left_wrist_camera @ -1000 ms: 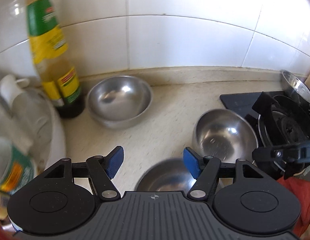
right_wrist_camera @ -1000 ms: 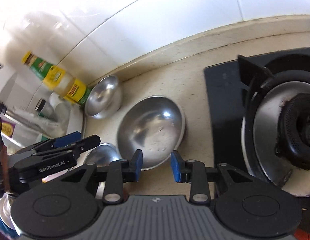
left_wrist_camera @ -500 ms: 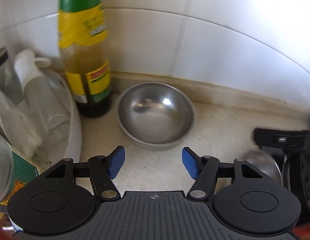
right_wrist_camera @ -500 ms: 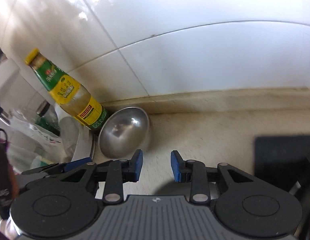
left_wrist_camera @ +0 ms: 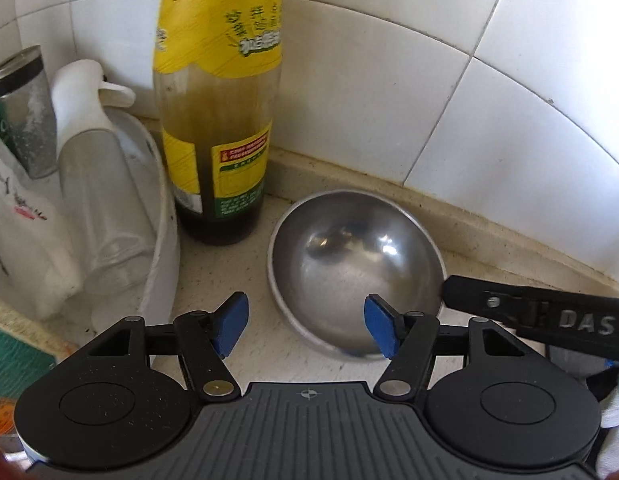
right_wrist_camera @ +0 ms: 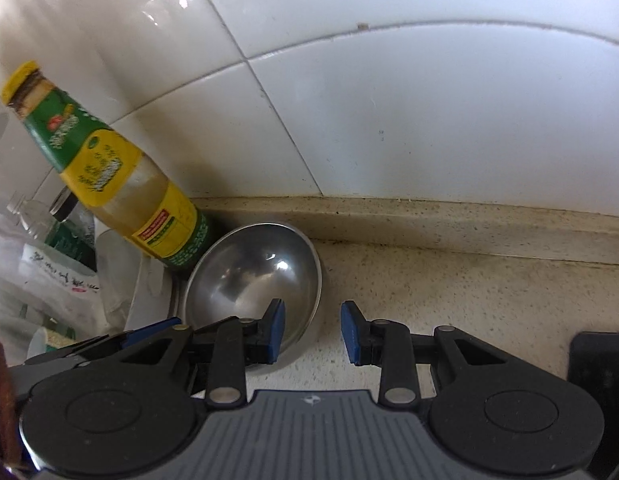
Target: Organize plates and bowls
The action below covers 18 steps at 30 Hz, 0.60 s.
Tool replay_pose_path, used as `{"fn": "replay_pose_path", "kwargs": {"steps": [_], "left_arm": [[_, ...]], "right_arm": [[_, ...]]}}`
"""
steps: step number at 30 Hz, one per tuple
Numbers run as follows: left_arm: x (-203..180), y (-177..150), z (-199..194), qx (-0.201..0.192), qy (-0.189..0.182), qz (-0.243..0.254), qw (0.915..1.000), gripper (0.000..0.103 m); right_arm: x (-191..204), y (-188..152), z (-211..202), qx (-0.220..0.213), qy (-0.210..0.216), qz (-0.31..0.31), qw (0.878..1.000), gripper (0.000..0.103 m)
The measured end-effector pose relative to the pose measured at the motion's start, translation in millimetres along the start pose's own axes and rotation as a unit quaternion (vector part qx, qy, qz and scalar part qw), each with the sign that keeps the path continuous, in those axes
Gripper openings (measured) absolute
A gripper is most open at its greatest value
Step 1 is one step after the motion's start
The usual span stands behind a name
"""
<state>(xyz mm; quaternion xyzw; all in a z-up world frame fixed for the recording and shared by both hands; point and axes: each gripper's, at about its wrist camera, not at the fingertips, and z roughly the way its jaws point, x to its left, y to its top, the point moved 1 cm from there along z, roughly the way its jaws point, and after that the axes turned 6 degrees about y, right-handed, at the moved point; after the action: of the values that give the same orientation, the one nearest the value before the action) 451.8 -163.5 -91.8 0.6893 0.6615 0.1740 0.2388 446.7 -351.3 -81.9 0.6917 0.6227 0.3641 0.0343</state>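
Observation:
One steel bowl [left_wrist_camera: 357, 264] sits upright and empty on the speckled counter by the wall corner. In the left wrist view my left gripper [left_wrist_camera: 305, 322] hovers open just in front of it. The bowl's near left rim lies between the jaws and neither pad touches it. One finger of my right gripper [left_wrist_camera: 529, 320] reaches in at the bowl's right edge. In the right wrist view the same bowl [right_wrist_camera: 253, 276] lies ahead to the left. My right gripper [right_wrist_camera: 313, 334] is open with a narrow gap over the bowl's near right rim, gripping nothing. The left gripper's fingers [right_wrist_camera: 149, 330] show at lower left.
A tall sauce bottle [left_wrist_camera: 217, 120] with a yellow and green label stands just left of the bowl against the tiled wall. A white tub [left_wrist_camera: 165, 248] further left holds a clear bottle and a shaker. The black stove edge [right_wrist_camera: 597, 356] is at the right.
Both grippers have swung left, away from the stove and two other steel bowls, and closed in on the bowl beside the bottle. Neither gripper's jaw gap has visibly changed.

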Motion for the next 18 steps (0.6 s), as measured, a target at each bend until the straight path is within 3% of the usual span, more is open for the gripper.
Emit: {"fn": "replay_pose_path", "kwargs": {"steps": [7, 9, 12, 18], "left_arm": [[-8, 4, 24, 0.020, 0.001, 0.008, 0.9998, 0.071], [-13, 2, 27, 0.019, 0.002, 0.018, 0.9997, 0.072], [-16, 2, 34, 0.016, 0.008, 0.029, 0.9994, 0.071], [-20, 1, 42, 0.003, 0.027, 0.057, 0.9980, 0.059]], "right_arm": [[-12, 6, 29, 0.024, 0.008, 0.022, 0.999, 0.032], [-12, 5, 36, 0.028, 0.005, 0.019, 0.999, 0.023], [-12, 4, 39, 0.028, 0.010, 0.020, 0.999, 0.020], [-8, 1, 39, 0.026, 0.000, -0.005, 1.000, 0.019]]}}
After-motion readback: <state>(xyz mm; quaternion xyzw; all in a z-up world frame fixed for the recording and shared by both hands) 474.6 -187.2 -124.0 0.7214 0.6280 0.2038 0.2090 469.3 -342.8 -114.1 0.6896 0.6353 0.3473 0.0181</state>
